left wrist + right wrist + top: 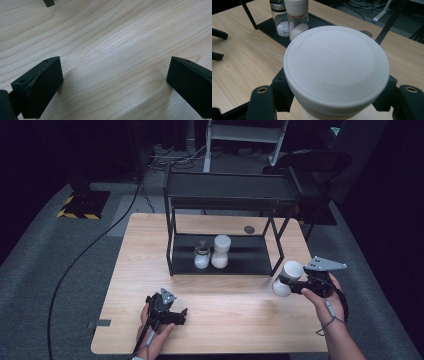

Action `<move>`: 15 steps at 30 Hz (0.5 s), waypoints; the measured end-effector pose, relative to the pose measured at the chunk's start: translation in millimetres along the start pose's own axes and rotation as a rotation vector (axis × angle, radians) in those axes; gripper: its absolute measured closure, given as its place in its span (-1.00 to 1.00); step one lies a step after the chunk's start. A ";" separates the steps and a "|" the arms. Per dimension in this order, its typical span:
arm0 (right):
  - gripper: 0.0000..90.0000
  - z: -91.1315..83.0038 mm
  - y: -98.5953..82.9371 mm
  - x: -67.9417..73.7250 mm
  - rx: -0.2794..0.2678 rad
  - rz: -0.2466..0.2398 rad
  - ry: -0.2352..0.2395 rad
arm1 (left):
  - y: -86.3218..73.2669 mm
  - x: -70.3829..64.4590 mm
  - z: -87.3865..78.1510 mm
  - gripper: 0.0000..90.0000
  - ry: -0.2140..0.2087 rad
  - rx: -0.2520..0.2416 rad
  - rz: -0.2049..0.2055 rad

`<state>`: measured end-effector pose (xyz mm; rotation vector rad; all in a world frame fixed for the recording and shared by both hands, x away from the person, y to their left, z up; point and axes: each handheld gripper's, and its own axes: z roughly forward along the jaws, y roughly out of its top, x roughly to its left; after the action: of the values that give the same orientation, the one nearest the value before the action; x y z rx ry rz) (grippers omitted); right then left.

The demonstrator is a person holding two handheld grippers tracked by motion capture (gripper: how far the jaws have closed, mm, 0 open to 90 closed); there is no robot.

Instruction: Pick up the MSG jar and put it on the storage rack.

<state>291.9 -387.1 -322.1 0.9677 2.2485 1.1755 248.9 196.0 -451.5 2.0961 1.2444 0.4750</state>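
The right tool (289,285) pinches a white-lidded jar (287,277), tilted above the bench (225,315) beside the rack (222,265); the smooth jar may slip (left tool (172,312) rests spread).

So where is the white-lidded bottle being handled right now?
In the high view the white bottle is held tilted in the right gripper, right of the black rack, beside its front right leg.

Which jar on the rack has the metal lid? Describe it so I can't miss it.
Find the black two-tier rack at the table's far side. On its bottom shelf stand two jars, touching. Yours is the shorter left jar with a metal lid; the taller jar has a white cap.
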 end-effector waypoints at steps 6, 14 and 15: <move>-0.25 1.1 10.5 -1.1 -0.009 -0.010 0.007 | 0.0 -0.2 0.0 -0.99 0.001 0.000 -0.001; -0.25 6.1 27.0 -3.6 -0.019 -0.019 0.020 | 0.2 -0.7 0.2 -0.99 0.002 0.000 -0.003; -0.25 7.0 28.8 -4.0 -0.020 -0.021 0.021 | 0.2 -0.7 0.2 -0.99 0.002 0.000 -0.003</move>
<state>310.2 -374.8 -301.8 0.9256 2.2535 1.2026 248.8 195.3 -451.5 2.0937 1.2492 0.4760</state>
